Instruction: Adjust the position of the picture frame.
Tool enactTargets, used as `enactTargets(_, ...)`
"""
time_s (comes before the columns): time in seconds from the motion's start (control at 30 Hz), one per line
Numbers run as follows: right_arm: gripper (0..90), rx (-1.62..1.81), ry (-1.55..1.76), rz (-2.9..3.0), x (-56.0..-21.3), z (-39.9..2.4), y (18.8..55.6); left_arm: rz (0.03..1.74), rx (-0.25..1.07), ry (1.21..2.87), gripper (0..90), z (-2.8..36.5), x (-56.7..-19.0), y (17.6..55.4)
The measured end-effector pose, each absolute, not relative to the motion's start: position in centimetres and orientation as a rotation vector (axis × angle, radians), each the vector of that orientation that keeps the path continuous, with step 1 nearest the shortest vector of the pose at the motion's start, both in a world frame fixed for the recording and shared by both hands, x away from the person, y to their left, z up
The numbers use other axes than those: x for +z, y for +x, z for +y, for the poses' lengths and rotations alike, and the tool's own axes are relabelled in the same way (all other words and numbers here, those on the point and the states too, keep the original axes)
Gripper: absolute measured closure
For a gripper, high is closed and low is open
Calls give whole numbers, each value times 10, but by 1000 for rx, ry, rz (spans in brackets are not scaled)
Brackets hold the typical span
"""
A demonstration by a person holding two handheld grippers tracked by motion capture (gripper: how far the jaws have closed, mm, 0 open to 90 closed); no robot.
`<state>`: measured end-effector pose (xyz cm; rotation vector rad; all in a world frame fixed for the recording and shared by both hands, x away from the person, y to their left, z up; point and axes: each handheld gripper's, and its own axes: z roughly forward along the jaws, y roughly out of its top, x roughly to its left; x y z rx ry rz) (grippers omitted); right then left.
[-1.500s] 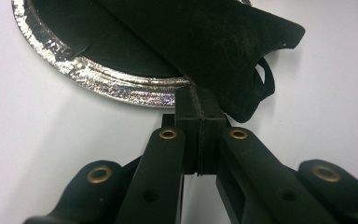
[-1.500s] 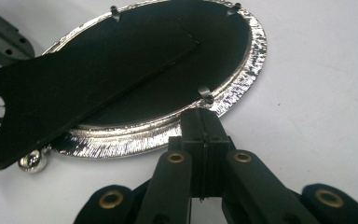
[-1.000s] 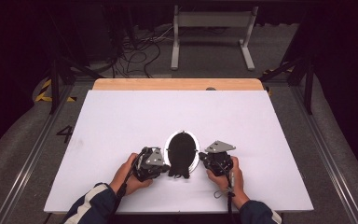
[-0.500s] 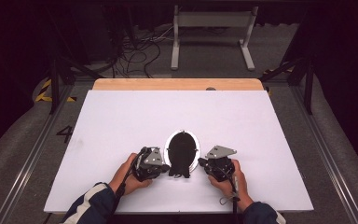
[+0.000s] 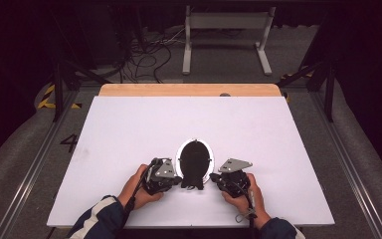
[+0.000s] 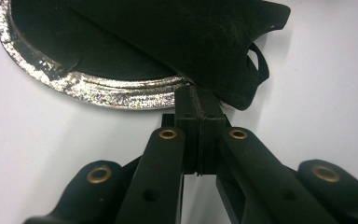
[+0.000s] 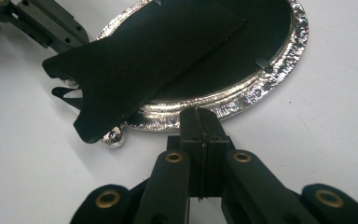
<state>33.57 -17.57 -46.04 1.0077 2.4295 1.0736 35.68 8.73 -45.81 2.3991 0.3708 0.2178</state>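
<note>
Frame: oval picture frame [image 5: 195, 160] with a silver glittery rim, lying back-up on the white tabletop [image 5: 129, 129], near the 6 o'clock edge, about midway across.
Stand: black easel stand [image 7: 135, 60] across the frame's back, its foot pointing to 6 o'clock in the high view.
Left gripper [image 5: 171, 175]: at the frame's 8 o'clock, jaws closed pad to pad, nothing between them, tips at the rim beside the stand's foot.
Right gripper [image 5: 218, 178]: at the frame's 4 o'clock, jaws closed with nothing between them, tips just at the silver rim.
Hands: one on each gripper, coming in from 6 o'clock.
</note>
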Motion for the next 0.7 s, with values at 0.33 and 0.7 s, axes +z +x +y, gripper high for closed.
enactTargets(0.33,900,1082,1014,2422,-461,-175,336,396,199,2367,899,88,-460,361)
enactTargets(0.7,900,1078,1000,2416,-461,-174,335,387,212,2358,900,87,-461,364)
